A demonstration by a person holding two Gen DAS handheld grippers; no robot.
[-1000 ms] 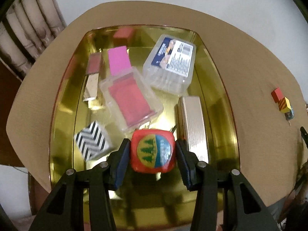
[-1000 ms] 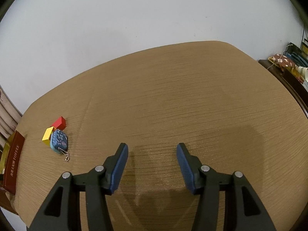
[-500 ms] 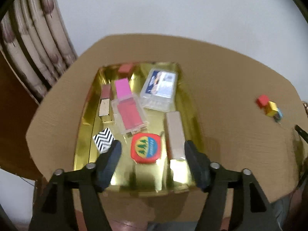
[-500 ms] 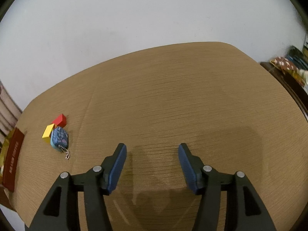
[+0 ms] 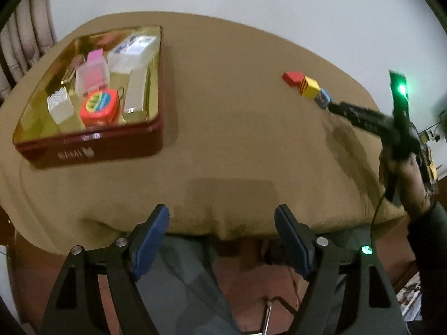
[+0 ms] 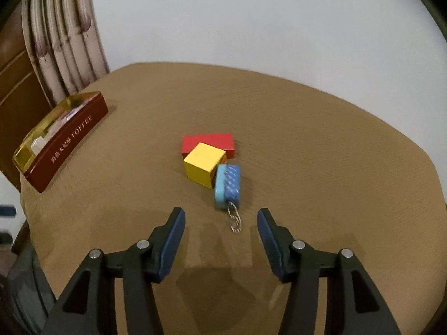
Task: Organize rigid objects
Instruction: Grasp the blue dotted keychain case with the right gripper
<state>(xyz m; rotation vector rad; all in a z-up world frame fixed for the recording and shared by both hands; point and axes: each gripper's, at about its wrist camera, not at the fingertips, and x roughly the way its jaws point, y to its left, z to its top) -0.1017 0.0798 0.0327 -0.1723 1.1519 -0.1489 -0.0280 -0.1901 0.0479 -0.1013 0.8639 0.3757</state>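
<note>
The right gripper (image 6: pixel 220 224) has its jaws apart, just closing a little, aimed at the blue keychain (image 6: pixel 227 185) mid-frame. The left gripper (image 5: pixel 222 224) is spread and holds nothing, having just let go; the red toy (image 5: pixel 98 107) lies in the tin (image 5: pixel 89 143), upper left.

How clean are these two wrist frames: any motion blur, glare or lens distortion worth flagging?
Left wrist: motion blur smears the tin, its contents and the right gripper; a green light flares at the right edge. Right wrist: sharper, though the blue keychain is slightly ghosted; fisheye bends the table edge.
</note>
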